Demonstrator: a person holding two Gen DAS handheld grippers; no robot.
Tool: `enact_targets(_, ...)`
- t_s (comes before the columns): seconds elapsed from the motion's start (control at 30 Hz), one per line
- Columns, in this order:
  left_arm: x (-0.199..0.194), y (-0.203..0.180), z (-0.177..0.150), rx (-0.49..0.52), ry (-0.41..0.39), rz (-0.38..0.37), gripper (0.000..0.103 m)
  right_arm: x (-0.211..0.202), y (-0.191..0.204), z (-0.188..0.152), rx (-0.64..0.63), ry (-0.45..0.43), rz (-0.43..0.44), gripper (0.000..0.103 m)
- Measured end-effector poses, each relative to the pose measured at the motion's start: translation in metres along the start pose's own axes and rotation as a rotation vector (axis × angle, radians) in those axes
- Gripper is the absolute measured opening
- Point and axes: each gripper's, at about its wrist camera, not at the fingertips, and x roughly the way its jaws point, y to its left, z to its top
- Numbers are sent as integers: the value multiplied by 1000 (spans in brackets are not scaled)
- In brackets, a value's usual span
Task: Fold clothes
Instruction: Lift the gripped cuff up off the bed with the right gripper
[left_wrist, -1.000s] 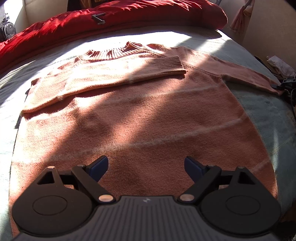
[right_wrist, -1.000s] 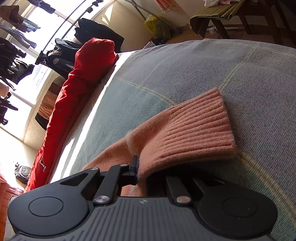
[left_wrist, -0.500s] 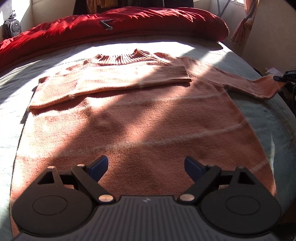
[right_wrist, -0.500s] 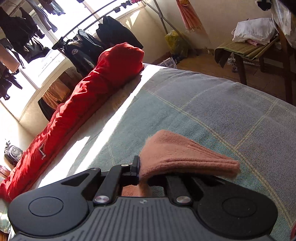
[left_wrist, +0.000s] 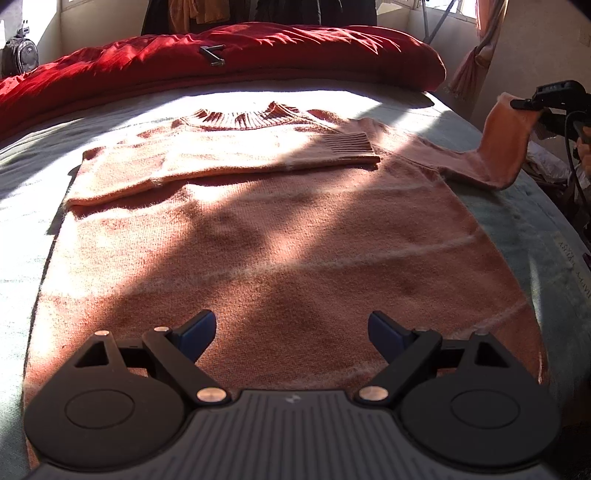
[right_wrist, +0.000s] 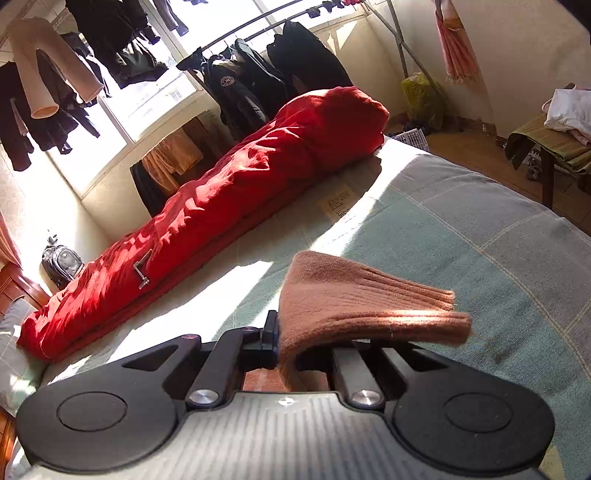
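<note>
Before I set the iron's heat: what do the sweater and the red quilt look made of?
The sweater looks like fuzzy knitted wool or acrylic: ribbed cuff, soft nap. The red quilt looks like smooth woven fabric over padding, with puffy creases and a slight sheen.

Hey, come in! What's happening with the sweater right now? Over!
Right gripper shut on sleeve cuff, lifted. Left gripper open, empty, over sweater hem. Other sleeve folded across. Nothing blocking.
</note>
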Motion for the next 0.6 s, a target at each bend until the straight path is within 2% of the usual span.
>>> enact_targets(0.6,-33,53,-27,-107,-85,-2,89,26,152,6,-165,30,121,8)
